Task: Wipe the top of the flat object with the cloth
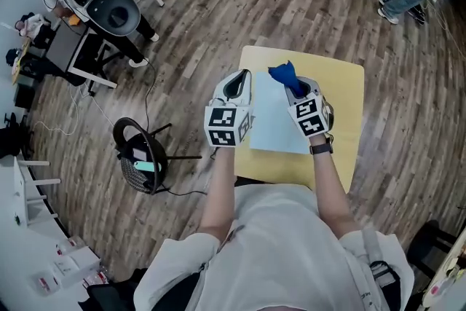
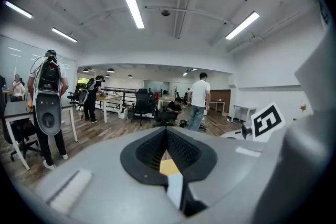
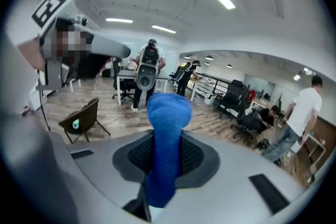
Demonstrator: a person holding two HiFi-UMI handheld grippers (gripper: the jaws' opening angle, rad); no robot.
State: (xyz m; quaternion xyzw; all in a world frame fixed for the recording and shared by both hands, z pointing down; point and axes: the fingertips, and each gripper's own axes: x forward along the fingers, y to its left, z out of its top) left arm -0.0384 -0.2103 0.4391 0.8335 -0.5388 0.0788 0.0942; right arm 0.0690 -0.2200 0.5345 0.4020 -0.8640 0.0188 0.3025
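Head view: a pale, smooth rectangular flat object (image 1: 275, 124) lies on the square yellow worktop (image 1: 342, 84), which stands on a wood-plank floor (image 1: 218, 11). The left claw (image 1: 236, 84) shows at the sheet's left edge. The right claw (image 1: 298, 89) shows at its upper right, with a bunched blue cloth (image 1: 284, 73) sticking out.

Left gripper view: the left claw's (image 2: 167, 132) black ribbed pads (image 2: 150, 151) are pressed together, with nothing between them.

Right gripper view: the right claw (image 3: 167, 136) pinches the cloth (image 3: 169, 107), a knit-textured strip ending in a rounded bulge.

yellow square table (image 1: 342, 87), pale flat sheet (image 1: 273, 124) lying on its middle
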